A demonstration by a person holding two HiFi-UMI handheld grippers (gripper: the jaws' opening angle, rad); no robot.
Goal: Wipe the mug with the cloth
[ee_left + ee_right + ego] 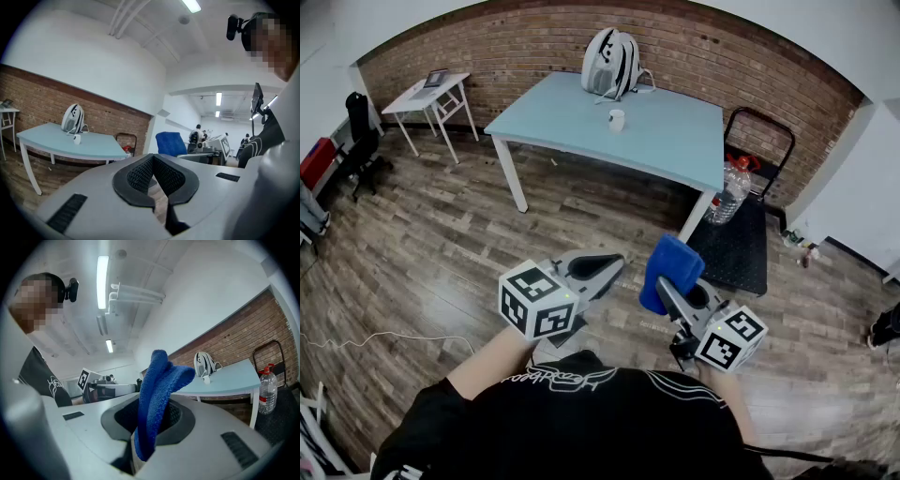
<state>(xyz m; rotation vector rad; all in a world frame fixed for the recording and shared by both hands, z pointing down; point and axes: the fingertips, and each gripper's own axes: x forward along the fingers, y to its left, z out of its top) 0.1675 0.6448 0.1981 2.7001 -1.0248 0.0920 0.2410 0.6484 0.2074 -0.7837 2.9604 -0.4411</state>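
Closest to the camera is the person's black shirt (581, 417), and two grippers stick out in front of it over the wooden floor (441, 244). On the left side, the left gripper (605, 266) has its jaws pressed together with nothing in them. On the other side, the right gripper (668, 292) has its jaws clamped on the blue cloth (672, 265), which sticks up out of them in a soft fold. Far off across the floor stands the light blue table (675, 141), next to the brick wall. On it sits the little white mug (617, 119), with a grey and white backpack (612, 64) just behind it. A big water bottle (730, 190) stands on the floor by the table's right end. So the cloth is ready, but no wiping has begun, because the mug is well apart from both grippers. I think the person has to walk over to the table, hold the mug steady with the empty gripper, and then rub the cloth over it
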